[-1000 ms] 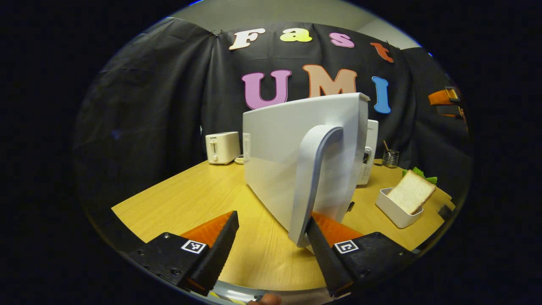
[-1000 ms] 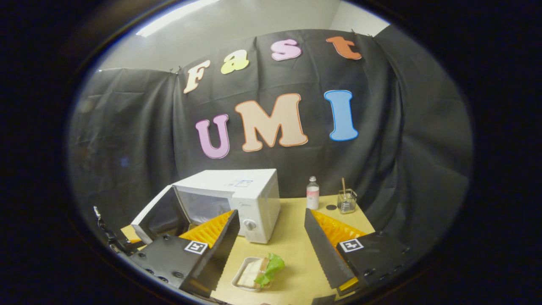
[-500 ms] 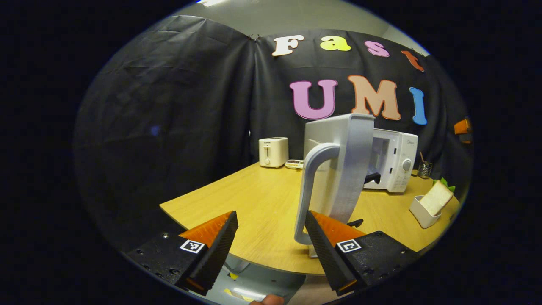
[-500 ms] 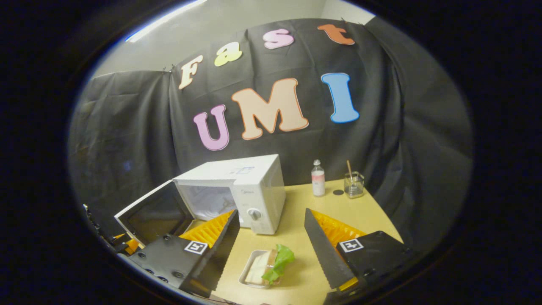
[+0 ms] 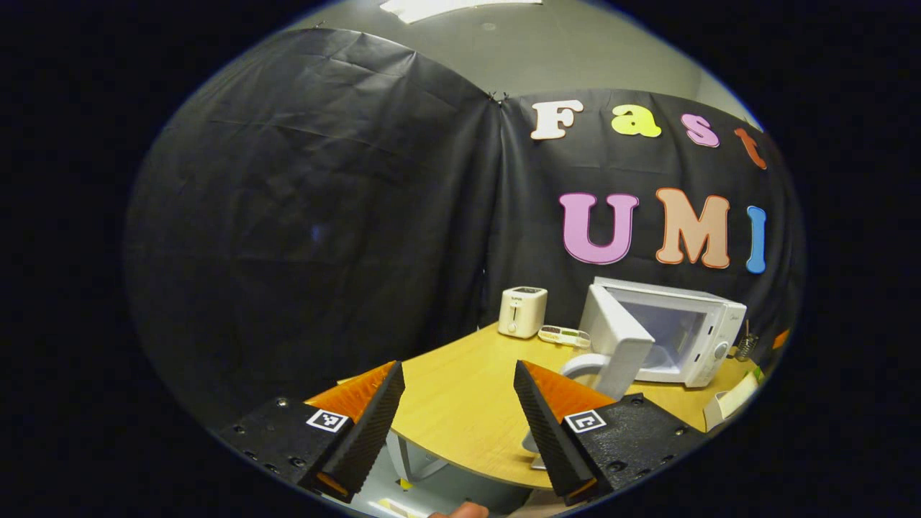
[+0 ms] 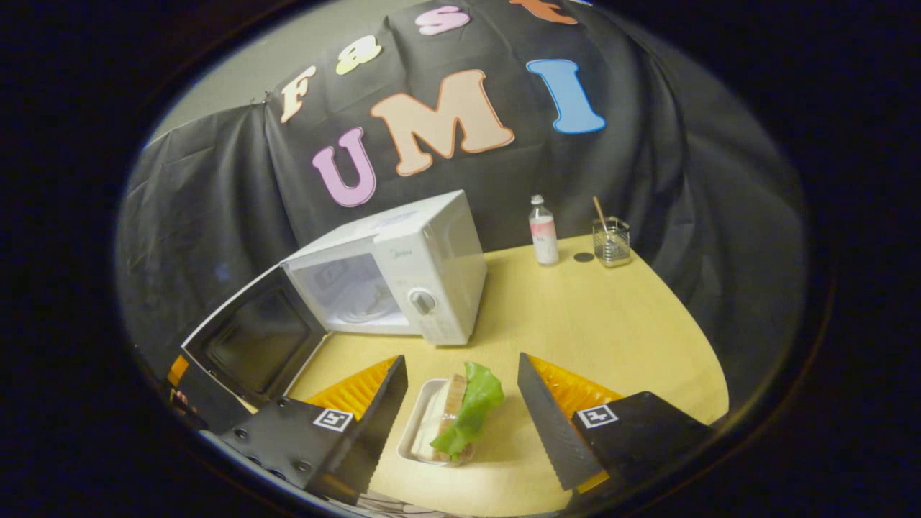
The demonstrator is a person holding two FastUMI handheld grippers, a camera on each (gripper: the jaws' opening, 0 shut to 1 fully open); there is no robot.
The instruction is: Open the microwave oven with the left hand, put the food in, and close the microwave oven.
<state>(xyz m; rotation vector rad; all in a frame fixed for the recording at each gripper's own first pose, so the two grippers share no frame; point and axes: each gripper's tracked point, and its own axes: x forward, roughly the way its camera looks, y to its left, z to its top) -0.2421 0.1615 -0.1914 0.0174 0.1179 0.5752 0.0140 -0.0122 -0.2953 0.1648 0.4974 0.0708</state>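
Observation:
The white microwave (image 6: 414, 270) stands on the wooden table with its door (image 6: 252, 342) swung wide to the left and the cavity showing. In the left gripper view the microwave (image 5: 683, 331) sits far right, its door (image 5: 615, 342) and handle (image 5: 579, 367) just beyond my open left gripper (image 5: 460, 424), which is off the handle and holds nothing. A white tray (image 6: 421, 432) with a sandwich and lettuce (image 6: 468, 414) lies between the fingers of my open right gripper (image 6: 460, 424), which hovers above it without touching.
A white toaster (image 5: 523, 311) and a small flat device (image 5: 565, 334) stand at the table's back. A bottle (image 6: 544, 232) and a glass jar with a stick (image 6: 611, 239) stand at the far edge by the cloth wall. The table's near edge (image 5: 460, 450) is below my left gripper.
My left gripper has let go of the door handle and drawn back and leftwards from the open door. My right gripper has come down over the sandwich tray, which now lies between its fingers.

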